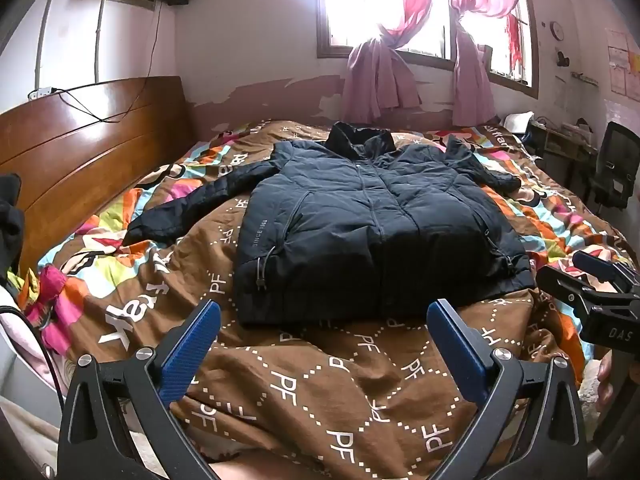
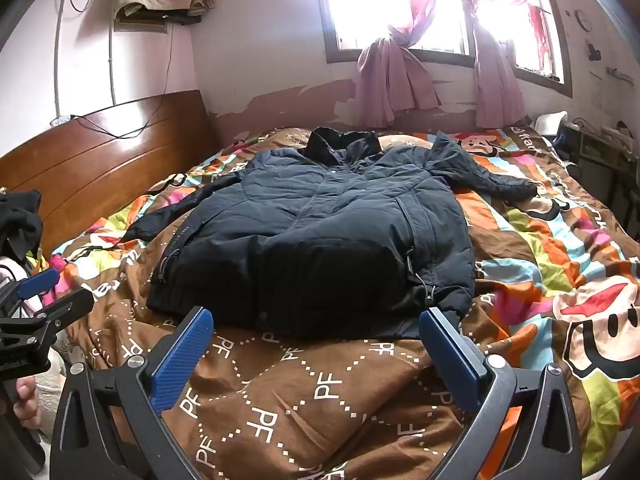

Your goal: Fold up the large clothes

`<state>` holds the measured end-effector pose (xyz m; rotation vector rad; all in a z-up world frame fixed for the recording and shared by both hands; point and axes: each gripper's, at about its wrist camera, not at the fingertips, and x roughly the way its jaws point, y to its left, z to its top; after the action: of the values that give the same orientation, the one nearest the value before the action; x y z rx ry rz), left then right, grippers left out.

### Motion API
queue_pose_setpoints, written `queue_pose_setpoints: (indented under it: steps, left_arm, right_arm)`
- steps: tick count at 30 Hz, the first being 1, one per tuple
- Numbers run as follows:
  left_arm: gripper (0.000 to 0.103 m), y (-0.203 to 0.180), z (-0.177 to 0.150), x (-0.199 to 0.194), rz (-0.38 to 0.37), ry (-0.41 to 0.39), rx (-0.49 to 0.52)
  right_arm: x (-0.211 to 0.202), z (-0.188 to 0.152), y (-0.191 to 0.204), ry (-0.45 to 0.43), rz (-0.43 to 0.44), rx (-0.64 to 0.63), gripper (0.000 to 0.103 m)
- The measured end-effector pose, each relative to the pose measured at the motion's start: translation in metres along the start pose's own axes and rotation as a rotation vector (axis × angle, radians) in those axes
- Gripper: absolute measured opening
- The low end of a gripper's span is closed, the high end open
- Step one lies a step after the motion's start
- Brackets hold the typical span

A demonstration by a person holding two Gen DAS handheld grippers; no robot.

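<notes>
A dark navy padded jacket (image 1: 376, 216) is lying flat on the patterned brown quilt (image 1: 304, 392). Left gripper (image 1: 324, 344) and right gripper (image 2: 316, 344) are hovering wide open, holding nothing; only the right wrist view shows the quilt's cartoon face (image 2: 600, 320).

A dark jacket (image 1: 376, 216) lies spread on the patterned quilt (image 1: 304, 392), at twelve o'clock from the wide-open left gripper (image 1: 324, 332).

walls: pale pink wall (image 1: 248, 40), paint peeling low down | window (image 1: 404, 8): wood-framed, glaring daylight, pink curtains (image 1: 380, 76) knotted | bed: wooden headboard (image 1: 80, 140) at left, brown patterned quilt (image 1: 320, 380) | right: black chair (image 1: 616, 168), cluttered desk (image 1: 560, 140) | wall shelf (image 2: 160, 16) with cloth piled on top
</notes>
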<state>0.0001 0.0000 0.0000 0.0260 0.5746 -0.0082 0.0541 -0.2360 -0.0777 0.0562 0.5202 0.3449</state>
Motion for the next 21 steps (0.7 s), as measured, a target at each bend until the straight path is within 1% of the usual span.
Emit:
queue_pose_setpoints:
  steps: [21]
  left_arm:
    - [0.101, 0.0004, -0.0004, -0.0008, 0.013, 0.001, 0.001]
  right_arm:
    - [0.0006, -0.0014, -0.0014, 0.005, 0.003, 0.007, 0.103]
